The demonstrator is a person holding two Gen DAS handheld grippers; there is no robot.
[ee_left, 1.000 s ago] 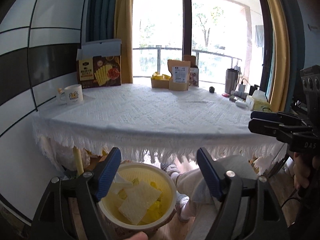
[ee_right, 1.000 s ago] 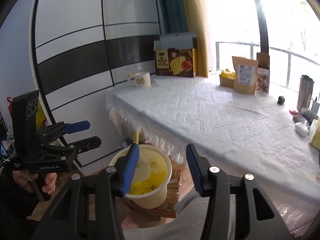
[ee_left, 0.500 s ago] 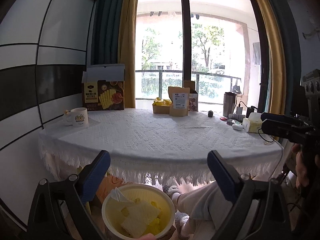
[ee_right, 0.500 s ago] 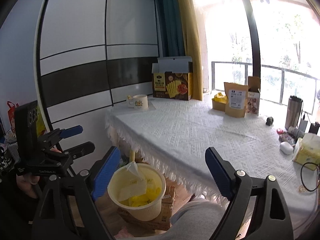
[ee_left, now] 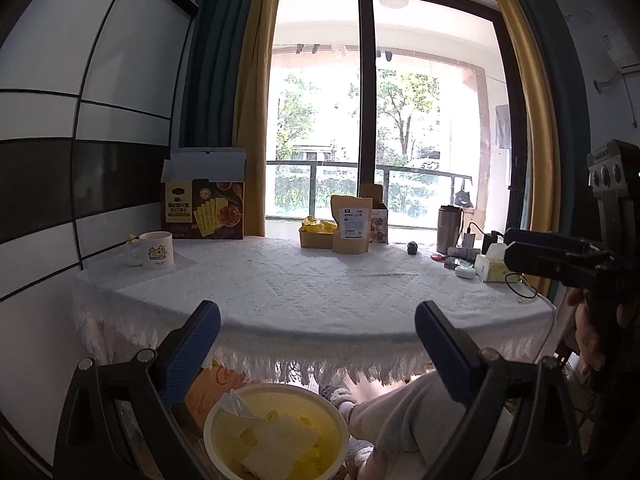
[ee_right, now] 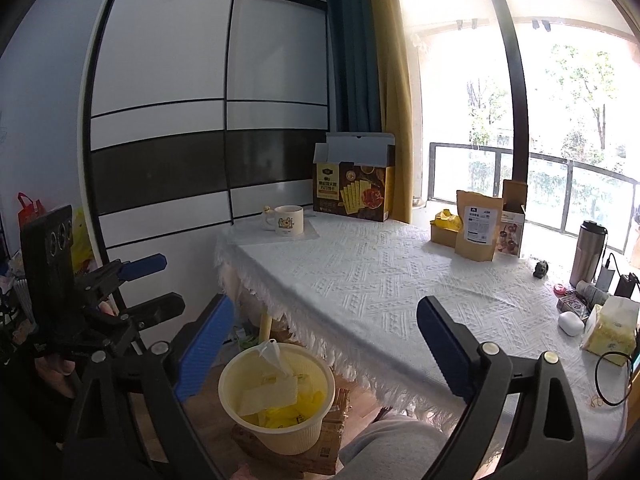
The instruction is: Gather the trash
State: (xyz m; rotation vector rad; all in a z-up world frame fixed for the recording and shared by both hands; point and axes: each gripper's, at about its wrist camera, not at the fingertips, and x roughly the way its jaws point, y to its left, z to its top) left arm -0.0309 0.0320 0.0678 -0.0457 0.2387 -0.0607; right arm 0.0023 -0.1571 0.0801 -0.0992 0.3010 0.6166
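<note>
A cream trash bin (ee_left: 276,432) stands on the floor by the table, holding white paper and yellow wrappers; it also shows in the right wrist view (ee_right: 278,396). My left gripper (ee_left: 318,344) is open and empty above the bin, in front of the table edge. My right gripper (ee_right: 324,340) is open and empty above the bin and the table's near edge. Each gripper shows in the other's view: the right one (ee_left: 560,248) and the left one (ee_right: 148,284). A box of yellow wrappers (ee_left: 316,232) sits far back on the table.
The table has a white tablecloth (ee_right: 380,280). On it stand a mug (ee_right: 288,220), a snack box (ee_right: 352,188), a brown pouch (ee_right: 478,226), a steel tumbler (ee_right: 588,252), a tissue pack (ee_right: 610,328) and small gadgets with cables. My leg (ee_left: 400,420) is by the bin.
Both grippers opened wider and rose away from the bin, so the views tilted up toward the table and window. The trash lies in the bin.
</note>
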